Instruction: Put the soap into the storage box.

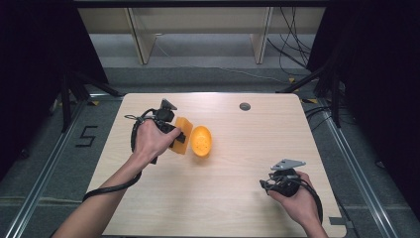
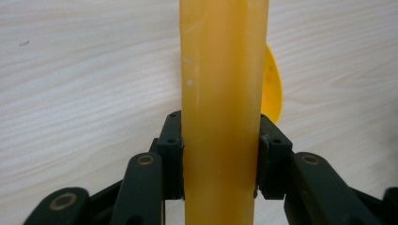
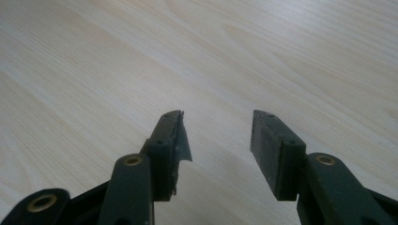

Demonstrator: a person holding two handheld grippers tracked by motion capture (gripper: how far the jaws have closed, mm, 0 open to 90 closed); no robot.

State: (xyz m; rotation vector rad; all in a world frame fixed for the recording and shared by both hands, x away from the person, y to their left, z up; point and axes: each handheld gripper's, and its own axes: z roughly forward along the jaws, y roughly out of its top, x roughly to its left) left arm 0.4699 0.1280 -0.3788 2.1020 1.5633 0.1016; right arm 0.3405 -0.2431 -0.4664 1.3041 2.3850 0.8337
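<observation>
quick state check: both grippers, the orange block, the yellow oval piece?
left gripper: shut on the orange block, pads pressed on both its sides.
orange block: held in the left gripper, next to the yellow oval piece.
yellow oval piece: lying on the table, not gripped.
right gripper: open, nothing between its jaws, over bare wood at the table's near right.

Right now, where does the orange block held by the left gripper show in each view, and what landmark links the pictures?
High view: the orange block sits left of centre, clamped by the left gripper, just left of the yellow oval piece.
Left gripper view: it runs top to bottom through the middle, pressed between both jaws.
Right gripper view: light wood past open jaws, so no match here.
Shared landmark: the wooden table, and the yellow oval piece peeking out behind the block.
</observation>
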